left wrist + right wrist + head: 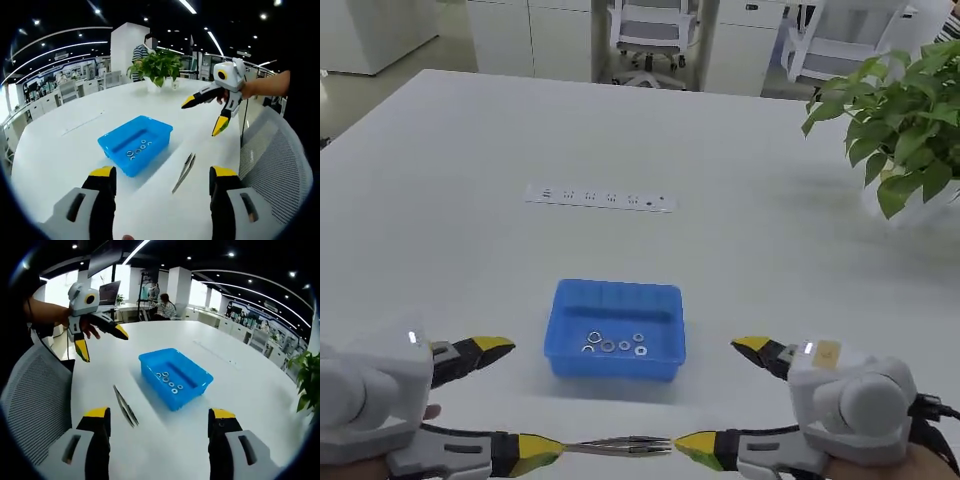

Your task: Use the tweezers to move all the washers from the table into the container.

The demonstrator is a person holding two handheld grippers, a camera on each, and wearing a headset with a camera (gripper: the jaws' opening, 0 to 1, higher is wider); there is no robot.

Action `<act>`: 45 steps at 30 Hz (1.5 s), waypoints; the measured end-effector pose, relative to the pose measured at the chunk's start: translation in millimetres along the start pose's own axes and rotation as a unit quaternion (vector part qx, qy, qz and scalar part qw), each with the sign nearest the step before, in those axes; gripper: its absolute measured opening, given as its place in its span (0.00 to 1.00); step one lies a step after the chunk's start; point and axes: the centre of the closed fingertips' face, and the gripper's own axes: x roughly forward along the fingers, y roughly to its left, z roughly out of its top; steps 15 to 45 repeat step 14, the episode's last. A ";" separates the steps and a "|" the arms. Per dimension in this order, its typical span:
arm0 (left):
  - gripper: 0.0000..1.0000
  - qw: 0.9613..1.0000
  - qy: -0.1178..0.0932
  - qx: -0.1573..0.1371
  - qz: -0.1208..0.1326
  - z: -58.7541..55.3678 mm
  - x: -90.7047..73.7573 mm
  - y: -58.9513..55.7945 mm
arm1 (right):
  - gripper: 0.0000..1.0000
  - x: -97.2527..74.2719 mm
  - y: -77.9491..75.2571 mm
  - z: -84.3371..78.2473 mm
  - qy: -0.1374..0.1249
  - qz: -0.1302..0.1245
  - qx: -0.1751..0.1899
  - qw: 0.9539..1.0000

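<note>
Looking down on a white worktop point(450, 150) with a shallow blue plastic container point(610, 366) near its front. Holding several small silver metal washers point(615, 345), all on the container floor. Showing slim metal tweezers point(617, 446) lying flat on the worktop just in front of the container, apart from it. Flanking the tweezers with the yellow-tipped left gripper point(517, 397) and yellow-tipped right gripper point(715, 393), both spread wide, pinching nothing. Showing, further back, a white power strip point(600, 197) and a leafy green potted plant point(910, 120).
</note>
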 end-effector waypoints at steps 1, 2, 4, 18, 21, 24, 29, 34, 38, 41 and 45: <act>0.86 1.000 -0.001 -0.001 0.002 -0.3 -0.6 0.3 | 0.83 -2.8 0.3 -1.5 0.000 -0.002 0.000 1.000; 0.87 1.000 -0.003 0.000 0.005 -0.8 -2.1 -0.2 | 0.84 -5.4 1.1 -2.5 -0.002 -0.004 0.000 1.000; 0.89 1.000 -0.002 0.004 0.008 -2.9 -3.7 -0.9 | 0.87 -10.8 2.1 -5.2 -0.007 -0.006 0.008 1.000; 0.99 1.000 0.008 0.018 -0.003 -4.8 -4.6 -10.1 | 1.00 -25.4 9.4 -17.7 -0.004 -0.006 0.024 1.000; 0.99 1.000 0.008 0.018 -0.003 -4.8 -4.6 -10.1 | 1.00 -25.4 9.4 -17.7 -0.004 -0.006 0.024 1.000; 0.99 1.000 0.008 0.018 -0.003 -4.8 -4.6 -10.1 | 1.00 -25.4 9.4 -17.7 -0.004 -0.006 0.024 1.000; 0.99 1.000 0.008 0.018 -0.003 -4.8 -4.6 -10.1 | 1.00 -25.4 9.4 -17.7 -0.004 -0.006 0.024 1.000; 0.99 1.000 0.008 0.018 -0.003 -4.8 -4.6 -10.1 | 1.00 -25.4 9.4 -17.7 -0.004 -0.006 0.024 1.000; 0.99 1.000 0.008 0.018 -0.003 -4.8 -4.6 -10.1 | 1.00 -25.4 9.4 -17.7 -0.004 -0.006 0.024 1.000; 0.99 1.000 0.008 0.018 -0.003 -4.8 -4.6 -10.1 | 1.00 -25.4 9.4 -17.7 -0.004 -0.006 0.024 1.000; 0.99 1.000 0.008 0.018 -0.003 -4.8 -4.6 -10.1 | 1.00 -25.4 9.4 -17.7 -0.004 -0.006 0.024 1.000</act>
